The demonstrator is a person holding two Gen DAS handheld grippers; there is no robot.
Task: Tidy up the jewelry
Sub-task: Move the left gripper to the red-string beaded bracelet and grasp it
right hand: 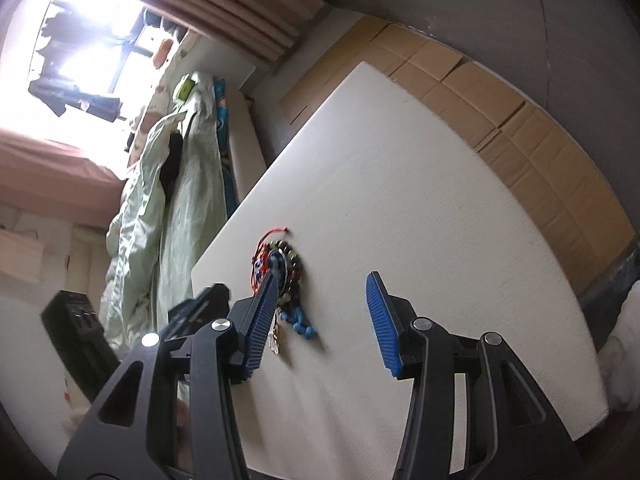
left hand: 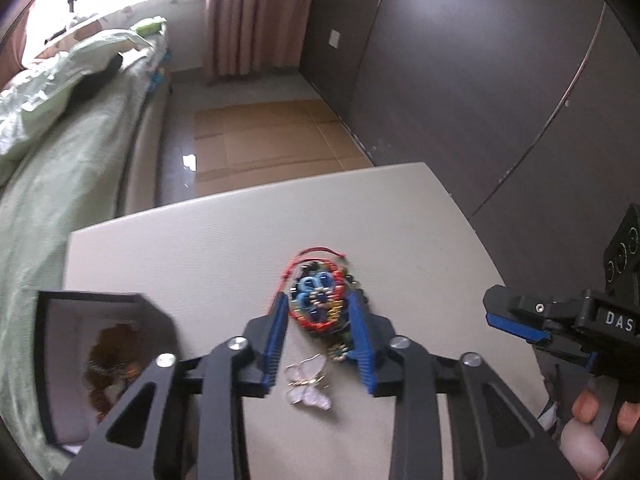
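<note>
On the tabletop (left hand: 224,240) your left gripper (left hand: 320,312) has its jaws clenched around the bracelet pile (left hand: 318,300) | butterfly brooch (left hand: 308,384) just beside | black box (left hand: 96,360) left | right gripper (right hand: 324,312) released, empty.
</note>
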